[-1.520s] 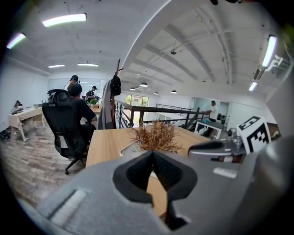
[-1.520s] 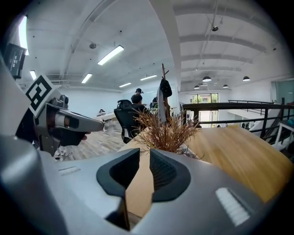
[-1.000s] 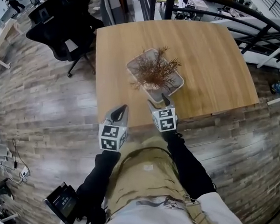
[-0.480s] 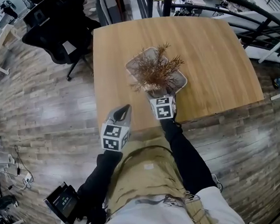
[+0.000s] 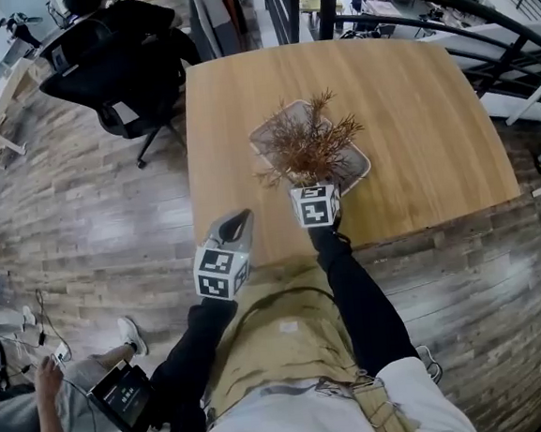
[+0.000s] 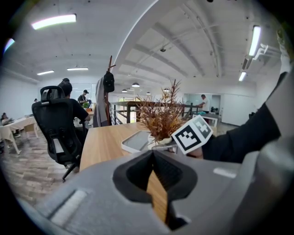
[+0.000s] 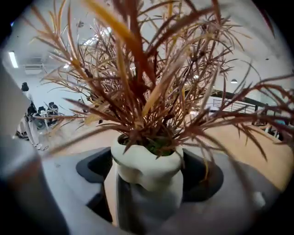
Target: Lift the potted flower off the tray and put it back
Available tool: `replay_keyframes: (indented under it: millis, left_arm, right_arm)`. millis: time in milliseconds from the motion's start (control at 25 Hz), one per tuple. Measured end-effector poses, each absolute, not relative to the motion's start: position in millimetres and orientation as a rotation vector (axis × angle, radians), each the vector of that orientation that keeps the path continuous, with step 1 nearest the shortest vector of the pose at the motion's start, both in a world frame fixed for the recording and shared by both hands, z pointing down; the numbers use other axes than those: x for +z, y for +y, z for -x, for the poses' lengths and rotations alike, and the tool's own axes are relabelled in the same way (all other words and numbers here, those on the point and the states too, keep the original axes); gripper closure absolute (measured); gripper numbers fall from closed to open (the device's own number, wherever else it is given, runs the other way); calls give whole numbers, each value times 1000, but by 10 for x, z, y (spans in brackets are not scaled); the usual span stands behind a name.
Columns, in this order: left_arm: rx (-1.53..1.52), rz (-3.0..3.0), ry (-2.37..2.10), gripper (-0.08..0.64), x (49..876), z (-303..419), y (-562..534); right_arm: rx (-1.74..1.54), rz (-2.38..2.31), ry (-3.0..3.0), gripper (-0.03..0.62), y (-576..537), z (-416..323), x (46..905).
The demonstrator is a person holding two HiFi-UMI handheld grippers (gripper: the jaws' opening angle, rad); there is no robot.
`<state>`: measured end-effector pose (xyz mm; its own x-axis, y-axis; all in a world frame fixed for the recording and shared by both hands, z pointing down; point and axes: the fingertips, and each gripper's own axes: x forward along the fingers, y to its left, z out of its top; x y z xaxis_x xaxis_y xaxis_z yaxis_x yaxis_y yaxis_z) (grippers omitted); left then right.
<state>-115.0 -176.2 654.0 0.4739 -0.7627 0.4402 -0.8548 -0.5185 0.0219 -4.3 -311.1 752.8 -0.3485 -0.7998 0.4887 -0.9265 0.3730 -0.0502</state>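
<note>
Wide wooden bench [image 5: 411,104] fills the frame, with a black office chair [image 5: 111,60] off its far-left corner; on the bench, towards the person's edge, sits the pale tray [image 5: 355,163]; on that tray stands the potted flower [image 5: 306,143], brown fronds fanned out above it; from the left gripper view the pot looks seated on the tray, with no gap under it that I can make out. The right gripper [image 5: 312,195] is in at the plant, and its own view settles it; the white pot [image 7: 147,167] sits squarely between the jaws, both against its sides, so it reads as a hold on the pot. The left gripper [image 5: 238,221] hangs over the near-left edge of the bench, well apart from the tray; its jaws are drawn to a narrow slit with nothing in them. So this looks like the grasp made and the lift not yet begun; I'd call the task barely under way. The next move wants a straight raise, pot upright and clear of the tray's rim; the pot narrows at the neck, so slip or tilt is the risk; then down onto the same spot.
</note>
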Motion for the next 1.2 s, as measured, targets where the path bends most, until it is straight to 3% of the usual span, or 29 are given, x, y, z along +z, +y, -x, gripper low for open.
replay_keyframes:
  millis: [1200]
  left_arm:
    - [516,-2460,-1457,558,6350,1343,-1757]
  right_arm:
    - [377,-1501,-2310,129,-3013,102,7162]
